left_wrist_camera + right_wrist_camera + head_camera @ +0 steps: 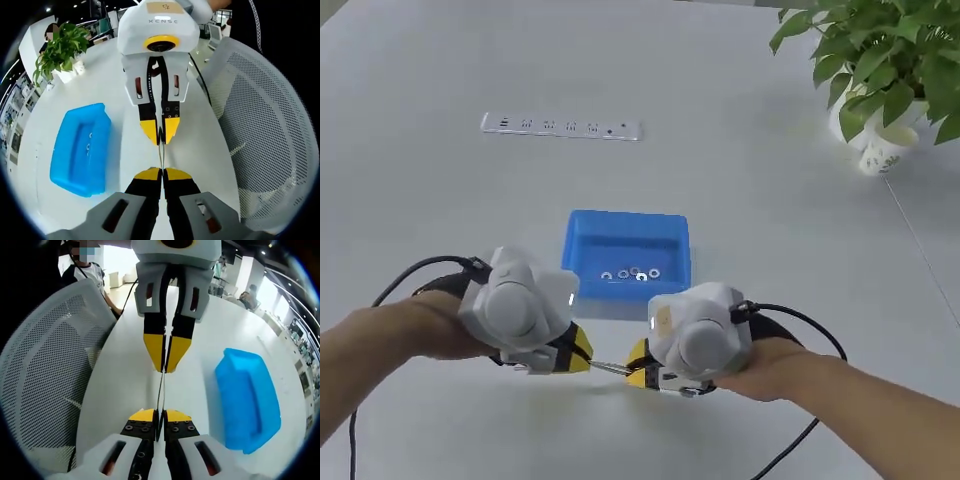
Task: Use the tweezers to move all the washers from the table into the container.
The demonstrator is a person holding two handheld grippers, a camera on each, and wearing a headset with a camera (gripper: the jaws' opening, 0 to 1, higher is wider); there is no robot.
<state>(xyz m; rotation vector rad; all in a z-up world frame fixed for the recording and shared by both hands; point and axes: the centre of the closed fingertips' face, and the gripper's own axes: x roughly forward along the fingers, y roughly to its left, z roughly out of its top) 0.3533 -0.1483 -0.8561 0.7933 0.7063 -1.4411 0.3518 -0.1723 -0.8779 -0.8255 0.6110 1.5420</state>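
- Your left tool [162, 175] has its yellow-tipped jaws pressed together, pinching one end of the tweezers [161, 152].
- Your right tool [155, 416] faces it tip to tip, and its jaws are likewise closed tight on the other end of the tweezers.
- The tweezers are a thin metal sliver bridging the short gap between the two pairs of yellow tips, held just above the table [740, 200].
- Both tools have rounded white plastic bodies, black jaw arms with small screws, and yellow wedge-shaped tips. You grip one in your left hand [435, 325] and the other in your right hand [770, 370].
- A black cable [410, 275] loops away from each tool across the table.
- Just beyond the tools sits the container [625, 226], a rectangular tray of smooth blue plastic with low walls and rounded corners.
- The washers [633, 273] lie inside it in a loose cluster near the wall closest to you. They are small, flat, shiny metal rings.
- The table is a broad, pale, matte surface with no visible texture.
- Farther back, well apart from the container, a long white power strip [560, 127] lies flat on the table.
- At the far right corner a leafy green plant [885, 50] stands in a white pot [865, 125].
- Behind your hands, in the two gripper views, is the curved white mesh back of a chair [255, 125], dotted with fine holes.
- The room beyond it is a bright office space.
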